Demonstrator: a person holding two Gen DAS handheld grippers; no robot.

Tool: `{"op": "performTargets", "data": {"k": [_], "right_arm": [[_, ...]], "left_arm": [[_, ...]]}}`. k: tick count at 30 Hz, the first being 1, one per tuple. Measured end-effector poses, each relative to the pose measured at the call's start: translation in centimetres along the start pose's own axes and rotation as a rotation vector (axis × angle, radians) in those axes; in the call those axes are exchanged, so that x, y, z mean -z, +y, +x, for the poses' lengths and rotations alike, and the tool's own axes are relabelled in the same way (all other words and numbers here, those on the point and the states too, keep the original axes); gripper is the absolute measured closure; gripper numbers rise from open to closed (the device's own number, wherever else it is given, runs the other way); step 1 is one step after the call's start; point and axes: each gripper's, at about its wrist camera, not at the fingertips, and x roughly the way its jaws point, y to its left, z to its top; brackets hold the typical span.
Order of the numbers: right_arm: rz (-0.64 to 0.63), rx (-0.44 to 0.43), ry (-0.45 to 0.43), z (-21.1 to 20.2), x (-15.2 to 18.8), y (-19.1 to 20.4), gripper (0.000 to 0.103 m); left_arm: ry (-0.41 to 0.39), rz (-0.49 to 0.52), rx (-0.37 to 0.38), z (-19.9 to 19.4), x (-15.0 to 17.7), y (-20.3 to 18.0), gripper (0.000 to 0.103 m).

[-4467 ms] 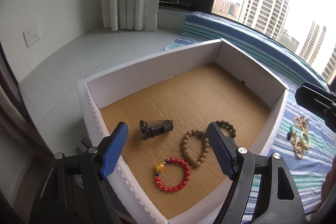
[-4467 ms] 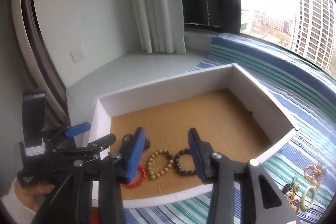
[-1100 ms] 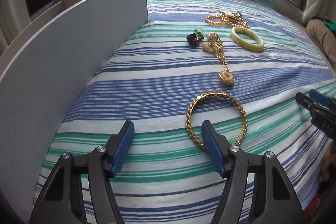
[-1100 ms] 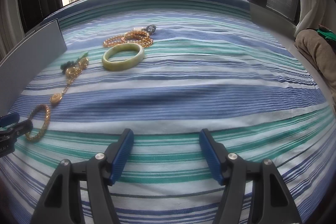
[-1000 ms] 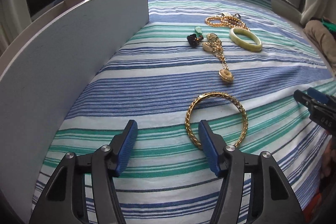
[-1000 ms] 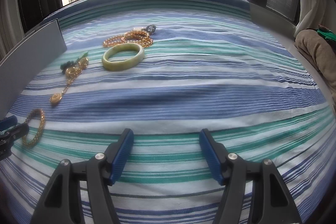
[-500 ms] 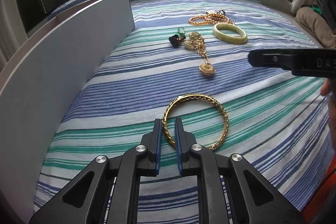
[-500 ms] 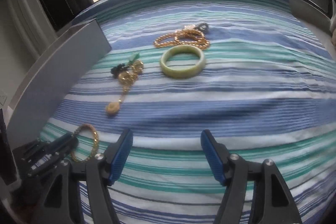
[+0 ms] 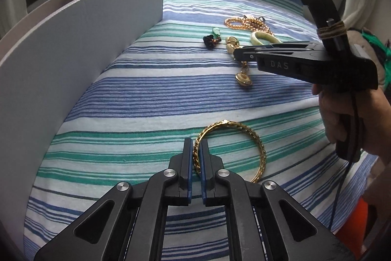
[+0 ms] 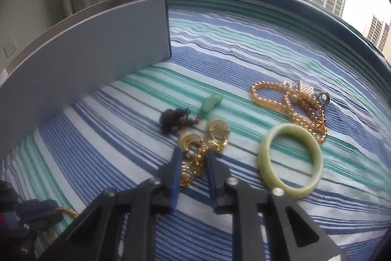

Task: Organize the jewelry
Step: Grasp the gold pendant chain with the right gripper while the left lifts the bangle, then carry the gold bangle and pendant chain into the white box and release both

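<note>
A gold bangle (image 9: 259, 151) lies on the striped cloth (image 9: 158, 89), and my left gripper (image 9: 195, 146) is shut on its left rim. Farther off, my right gripper (image 9: 235, 54) reaches in from the right, held by a person's hand (image 9: 347, 119). In the right wrist view, the right gripper (image 10: 193, 154) has its jaws closing, with both pads against a bunched gold coin chain (image 10: 216, 129) lying on the cloth. A pale green jade bangle (image 10: 265, 160) rests just right of it. A gold bead necklace (image 10: 297, 118) lies behind that.
A green pendant (image 10: 212, 100) on a dark knotted cord (image 10: 171, 120) lies just beyond the coin chain. The white box's outer wall (image 9: 73, 53) rises along the left. My left gripper (image 10: 31, 212) shows blurred at the right wrist view's lower left corner.
My left jaws have closed onto the gold bangle's rim. My right gripper has swung left across the cloth to the coin chain, and its jaws have narrowed around it.
</note>
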Motion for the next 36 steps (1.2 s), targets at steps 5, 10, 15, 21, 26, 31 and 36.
{"op": "performTargets", "data": {"k": [5, 10, 15, 21, 26, 31, 36], "right_arm": [[0.083, -0.053, -0.026, -4.3, 1.7, -1.0, 0.098], [0.144, -0.095, -0.071, -9.1, 2.6, -2.1, 0.098], [0.191, -0.143, -0.109, -12.8, 2.7, -2.6, 0.098], [0.226, -0.187, -0.143, -15.4, 2.3, -2.2, 0.098], [0.202, -0.216, -0.131, -16.4, 1.8, -0.8, 0.098], [0.158, -0.264, -0.117, -17.3, 0.4, 1.1, 0.098], [0.099, -0.313, -0.135, -18.7, -2.3, 3.8, 0.098]], "left_arm": [[0.018, -0.028, 0.013, -0.5, 0.3, 0.4, 0.1], [0.012, -0.043, 0.022, -1.6, 0.1, 0.5, 0.1], [-0.034, -0.039, 0.028, -4.3, -0.2, 0.4, 0.1], [-0.08, -0.025, 0.015, -7.9, -0.6, 0.6, 0.1], [-0.11, -0.035, 0.017, -10.9, -0.9, 2.0, 0.1], [-0.148, -0.065, -0.013, -15.0, -1.3, 5.3, 0.1], [-0.198, -0.094, -0.122, -18.9, -1.7, 9.2, 0.1]]}}
